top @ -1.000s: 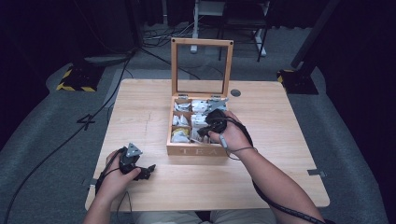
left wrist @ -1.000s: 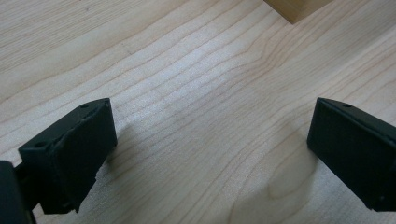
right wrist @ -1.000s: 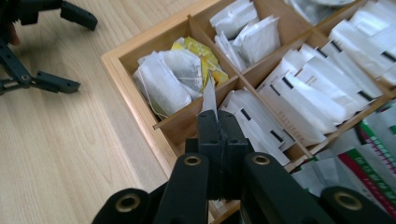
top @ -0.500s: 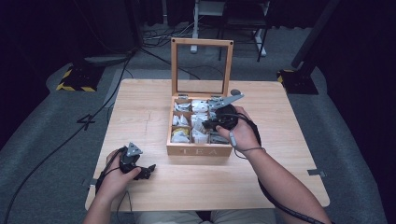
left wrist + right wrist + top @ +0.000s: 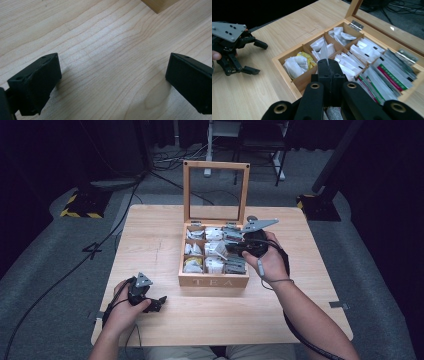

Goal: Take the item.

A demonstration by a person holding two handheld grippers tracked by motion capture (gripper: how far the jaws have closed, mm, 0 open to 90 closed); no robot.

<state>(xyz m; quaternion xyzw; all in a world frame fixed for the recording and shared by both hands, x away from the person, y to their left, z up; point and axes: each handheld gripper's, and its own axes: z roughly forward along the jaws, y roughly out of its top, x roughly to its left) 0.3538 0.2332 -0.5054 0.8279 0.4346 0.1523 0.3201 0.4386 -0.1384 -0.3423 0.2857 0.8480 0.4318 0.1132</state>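
An open wooden tea box [image 5: 214,281] marked TEA stands mid-table, its compartments full of sachets. My right gripper [image 5: 232,248] hovers over the box's right half, shut on a thin white sachet [image 5: 325,49] that sticks up edge-on between its pads, as the right gripper view [image 5: 329,63] shows. My left gripper [image 5: 159,302] rests on the table at the front left, pointing towards the box. Its jaws have just been opening and stand wide apart [image 5: 112,82] over bare wood with nothing between them. The right gripper view also catches the left gripper [image 5: 259,58], open beside the box [image 5: 287,73].
The box's glass-paned lid [image 5: 216,190] stands upright at the back. A corner of the box [image 5: 157,5] shows ahead of the left jaws. Bare tabletop [image 5: 150,240] lies left of the box. Cables run over the grey floor [image 5: 60,270] at the left.
My right gripper has risen out of the box and drifted slightly to the right with the white sachet in it. The left hand has stayed where it was.
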